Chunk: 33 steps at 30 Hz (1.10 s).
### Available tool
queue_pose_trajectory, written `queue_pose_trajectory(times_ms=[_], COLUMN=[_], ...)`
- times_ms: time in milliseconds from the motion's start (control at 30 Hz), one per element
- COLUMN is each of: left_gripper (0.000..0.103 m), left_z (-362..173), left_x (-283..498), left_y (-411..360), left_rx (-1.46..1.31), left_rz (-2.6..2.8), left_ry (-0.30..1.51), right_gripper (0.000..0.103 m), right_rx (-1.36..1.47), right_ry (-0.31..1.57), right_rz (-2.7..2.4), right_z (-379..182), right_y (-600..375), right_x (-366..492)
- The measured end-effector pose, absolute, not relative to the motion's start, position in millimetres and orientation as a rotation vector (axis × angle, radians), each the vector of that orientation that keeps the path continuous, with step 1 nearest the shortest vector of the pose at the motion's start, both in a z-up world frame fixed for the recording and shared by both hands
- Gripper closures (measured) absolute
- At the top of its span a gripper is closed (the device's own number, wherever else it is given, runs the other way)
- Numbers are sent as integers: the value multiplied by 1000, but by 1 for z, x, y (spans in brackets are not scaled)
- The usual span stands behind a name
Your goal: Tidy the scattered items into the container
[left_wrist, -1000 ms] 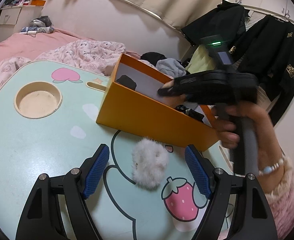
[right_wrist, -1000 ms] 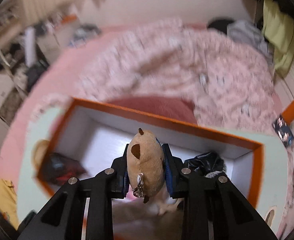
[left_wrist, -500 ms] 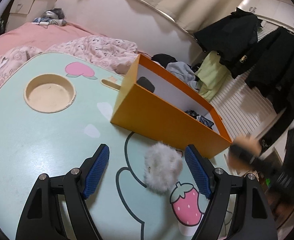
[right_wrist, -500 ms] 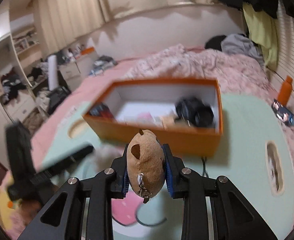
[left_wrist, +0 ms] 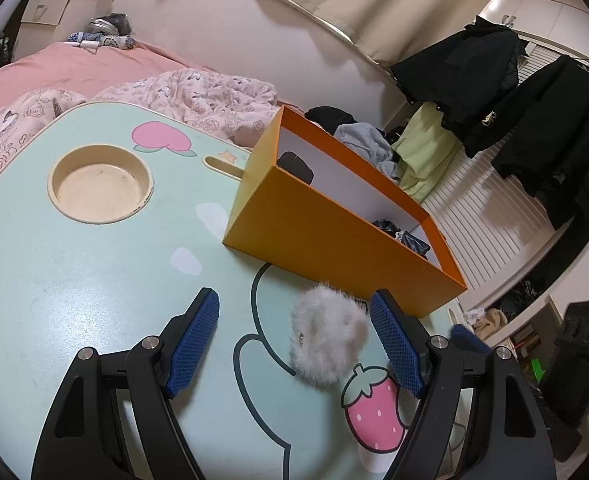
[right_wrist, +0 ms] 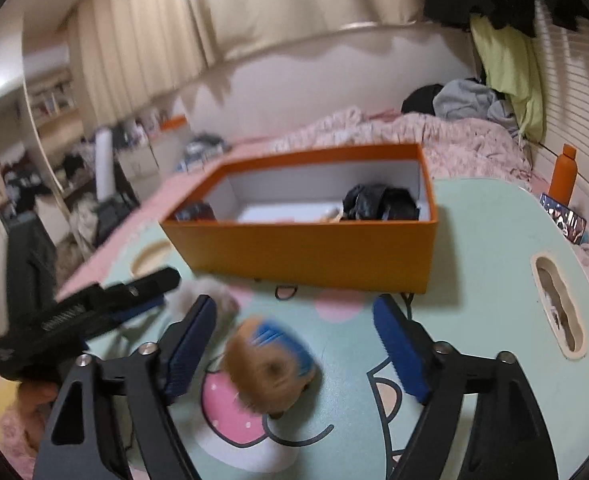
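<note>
Bedroom, cartoon-print desk [left_wrist: 74,280]; the right gripper [right_wrist: 294,344] is opening, brown plush [right_wrist: 270,368] blurred and loose between its jaws, short of the orange box [right_wrist: 306,252]; left gripper [left_wrist: 294,340] spread around the white pom-pom [left_wrist: 326,340], lined up to grab it.

Left gripper [left_wrist: 294,332]: jaws wide apart, angled down toward tabletop. Right gripper [right_wrist: 294,340]: jaws opening, pads clear of anything, angled down.
</note>
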<state>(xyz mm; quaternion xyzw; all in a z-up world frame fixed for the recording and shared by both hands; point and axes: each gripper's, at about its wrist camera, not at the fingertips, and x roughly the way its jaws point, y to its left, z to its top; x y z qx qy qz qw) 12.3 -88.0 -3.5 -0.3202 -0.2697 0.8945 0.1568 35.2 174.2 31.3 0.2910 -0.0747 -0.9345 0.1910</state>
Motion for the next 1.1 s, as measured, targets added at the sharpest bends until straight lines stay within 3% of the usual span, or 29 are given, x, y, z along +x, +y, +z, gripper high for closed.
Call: queue_pose_trajectory(times_ms=[367, 533, 700, 800, 933, 1033, 1100], left_gripper=[25, 25, 25, 26, 47, 53, 54], left_z=[3, 28, 78, 101, 96, 86, 75], left_x=[13, 12, -12, -52, -105, -123, -128], left_y=[-85, -73, -60, -37, 4, 28, 32], left_rx=[-892, -824, -868, -1129, -1461, -1586, -1635], left_rz=[2564, 2600, 2554, 2459, 2226, 2201, 2168], left_ry=[-746, -641, -494, -331, -166, 41, 81], right_gripper=[22, 46, 50, 50, 50, 50, 50], right_rx=[921, 906, 903, 910, 916, 921, 922], right_ry=[-314, -265, -260, -281, -306, -318, -323], right_rz=[-2636, -2642, -2646, -2643, -2640, -2641, -2640], right_z=[27, 28, 28, 27, 28, 28, 28], right_y=[185, 178, 176, 176, 178, 179, 180], right_x=[30, 35, 38, 39, 38, 39, 38])
